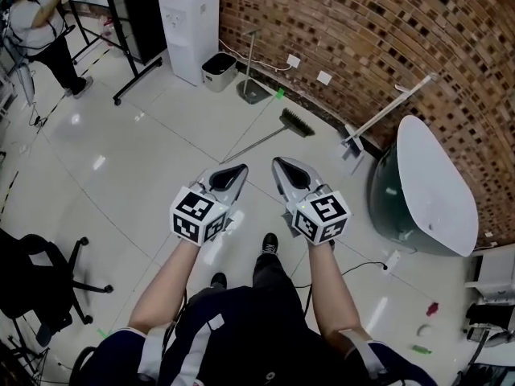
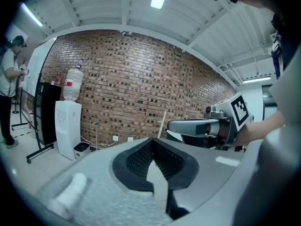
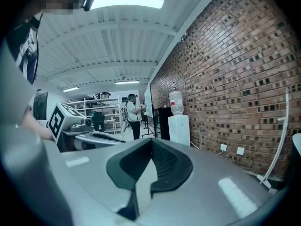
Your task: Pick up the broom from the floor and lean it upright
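- Head view: the task is barely started; the broom (image 1: 269,137) lies flat on the floor (image 1: 145,167), untouched, and all of the picking up and leaning is left to do; it sits to the right of the water dispenser (image 1: 190,30) and nearer the person than it; its long axis runs on a diagonal, the bristle head at the far right end toward the brick wall (image 1: 386,30), the handle slanting back and left toward the person; the left tongs (image 1: 233,171) and right tongs (image 1: 286,167) are held side by side, level with each other, well short of the handle's near end, both closed with nothing in them.
- Left gripper view: the left tongs (image 2: 151,141) have their tips together and hold nothing; the water dispenser stands at the far left against the wall; the broom is hidden below the tongs' own body, so its lie cannot be read here; the right tongs show at the right, apart from the left.
- Right gripper view: the right tongs (image 3: 151,142) are pressed fully together and empty; the water dispenser stands beyond them by the wall; the broom is not in sight; my judgement is that both tongs must open before a grasp on the handle.
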The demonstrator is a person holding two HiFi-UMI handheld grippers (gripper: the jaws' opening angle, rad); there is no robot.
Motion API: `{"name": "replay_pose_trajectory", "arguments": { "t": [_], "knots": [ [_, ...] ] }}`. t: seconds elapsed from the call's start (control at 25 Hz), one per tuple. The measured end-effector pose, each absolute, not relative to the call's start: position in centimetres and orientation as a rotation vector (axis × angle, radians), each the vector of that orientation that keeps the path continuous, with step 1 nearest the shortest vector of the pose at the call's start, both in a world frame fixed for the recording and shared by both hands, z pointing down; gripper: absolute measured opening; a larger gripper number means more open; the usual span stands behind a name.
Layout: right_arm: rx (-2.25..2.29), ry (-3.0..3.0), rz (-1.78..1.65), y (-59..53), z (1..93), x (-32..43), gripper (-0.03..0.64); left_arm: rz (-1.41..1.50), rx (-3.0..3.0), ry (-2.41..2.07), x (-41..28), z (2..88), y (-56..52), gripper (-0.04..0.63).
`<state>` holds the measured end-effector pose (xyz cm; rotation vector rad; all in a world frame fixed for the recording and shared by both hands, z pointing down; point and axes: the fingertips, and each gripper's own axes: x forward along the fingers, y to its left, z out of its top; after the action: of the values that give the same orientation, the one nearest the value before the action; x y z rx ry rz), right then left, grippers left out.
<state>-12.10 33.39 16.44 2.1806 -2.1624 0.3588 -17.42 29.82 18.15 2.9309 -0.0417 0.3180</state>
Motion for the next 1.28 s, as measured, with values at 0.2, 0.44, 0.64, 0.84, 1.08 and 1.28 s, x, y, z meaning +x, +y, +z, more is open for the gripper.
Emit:
{"name": "replay_pose_trajectory", "arguments": {
  "t": [0.2, 0.44, 0.64, 0.84, 1.08, 1.28],
  "knots": [
    [2.097, -2.26, 0.352, 30.4, 16.6, -6.6, 0.005, 0.322, 2.914, -0.166, -12.3, 18.3, 27.5, 0.0],
    [1.949, -2.362, 0.369, 26.8, 17.5, -1.3, 0.005, 0.418, 2.996, -0.267, -7.1, 18.7, 25.1, 0.0],
    [1.786, -2.399, 0.393, 22.5, 20.2, 0.0, 0.005, 0.453, 2.944, -0.384, -6.2, 21.3, 21.3, 0.0],
    [1.594, -2.398, 0.414, 16.2, 25.6, -0.9, 0.005, 0.48, 2.868, -0.473, -6.6, 26.9, 15.6, 0.0],
    [1.351, -2.381, 0.419, 8.1, 34.3, -2.6, 0.005, 0.471, 2.77, -0.553, -7.6, 35.1, 6.7, 0.0],
    [1.172, -2.386, 0.456, 1.9, 43.2, -3.8, 0.049, 0.472, 2.718, -0.626, -8.9, 43.4, -0.6, 0.0]
  ]
}}
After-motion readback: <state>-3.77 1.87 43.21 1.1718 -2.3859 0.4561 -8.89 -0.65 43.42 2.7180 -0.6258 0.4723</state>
